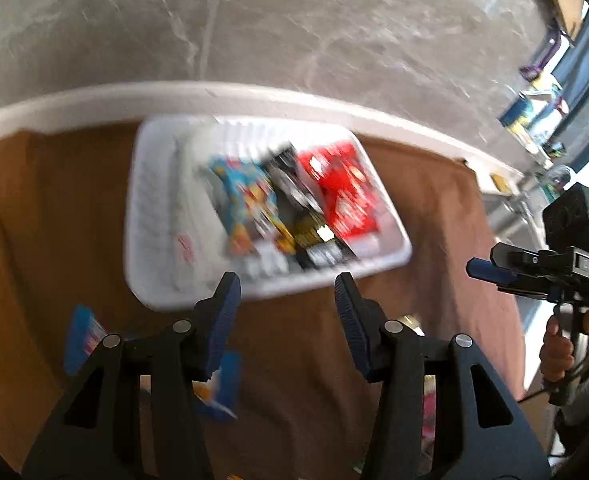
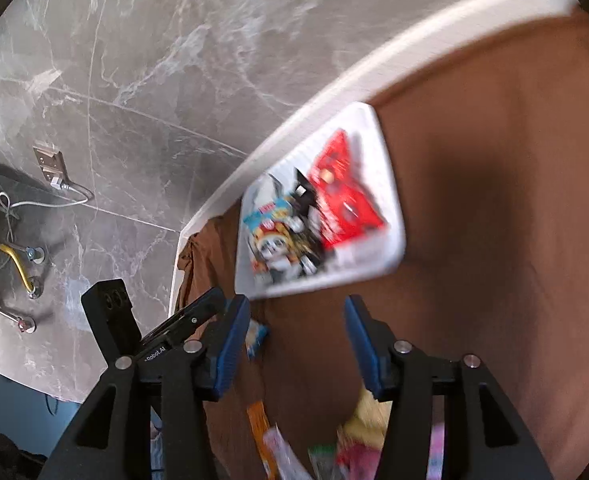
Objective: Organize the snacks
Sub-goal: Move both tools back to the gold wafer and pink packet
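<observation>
A white basket (image 1: 154, 216) sits on the brown cloth, holding a red packet (image 1: 344, 192), a black packet (image 1: 302, 208) and a blue-and-yellow packet (image 1: 246, 200). It also shows in the right wrist view (image 2: 390, 200), blurred. My left gripper (image 1: 286, 312) is open and empty, just short of the basket's near rim. Blue packets (image 1: 80, 340) lie under its left finger. My right gripper (image 2: 296, 336) is open and empty, near the basket's corner. It shows in the left wrist view (image 1: 490, 272) at the far right. Loose snacks (image 2: 358, 432) lie below it.
The brown cloth (image 1: 54, 208) covers a table with a white far edge (image 1: 254, 94). A grey marble wall (image 1: 294, 20) stands behind. Left of the table, pipes and a socket (image 2: 50, 164) are on the wall.
</observation>
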Available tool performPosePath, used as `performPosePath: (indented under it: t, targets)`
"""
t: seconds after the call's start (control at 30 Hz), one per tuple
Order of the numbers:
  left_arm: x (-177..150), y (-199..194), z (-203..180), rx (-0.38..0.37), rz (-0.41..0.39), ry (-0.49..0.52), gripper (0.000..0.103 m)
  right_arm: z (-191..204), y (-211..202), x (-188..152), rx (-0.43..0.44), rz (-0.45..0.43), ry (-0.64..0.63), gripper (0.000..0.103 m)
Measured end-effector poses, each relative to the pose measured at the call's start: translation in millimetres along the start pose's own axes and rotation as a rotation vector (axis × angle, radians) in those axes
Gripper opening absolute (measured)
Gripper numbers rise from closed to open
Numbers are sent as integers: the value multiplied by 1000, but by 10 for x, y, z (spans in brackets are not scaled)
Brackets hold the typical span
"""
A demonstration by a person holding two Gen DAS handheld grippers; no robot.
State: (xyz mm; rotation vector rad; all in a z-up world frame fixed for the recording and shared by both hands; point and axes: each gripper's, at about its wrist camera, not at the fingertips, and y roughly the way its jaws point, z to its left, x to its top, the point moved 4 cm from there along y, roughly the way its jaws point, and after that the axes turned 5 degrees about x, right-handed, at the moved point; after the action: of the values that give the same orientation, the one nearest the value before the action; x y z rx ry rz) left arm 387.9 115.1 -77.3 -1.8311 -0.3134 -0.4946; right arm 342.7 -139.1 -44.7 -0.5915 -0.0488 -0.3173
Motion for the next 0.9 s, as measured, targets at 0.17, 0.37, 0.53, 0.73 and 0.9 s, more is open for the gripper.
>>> performPosePath:
  t: [0.17,0.37,0.53,0.73,0.9]
  targets:
    - [-406,84,-371,-75,90,33,47,-307,-374,-462,-29,-1,106,58]
    - [-731,315,-753,-158,198,52,47,-654,-588,-974,-50,10,256,59]
    - [-833,477,-941,-188,247,60,47,-884,-584,-1266,-16,2,375,59]
    - [-795,651,-1037,-210,293,50,48,-1036,-407,-1337,62,-14,479,60]
    - [-799,801,-1141,-220,329,48,48,-1088,-251,-1327,104,-24,533,59]
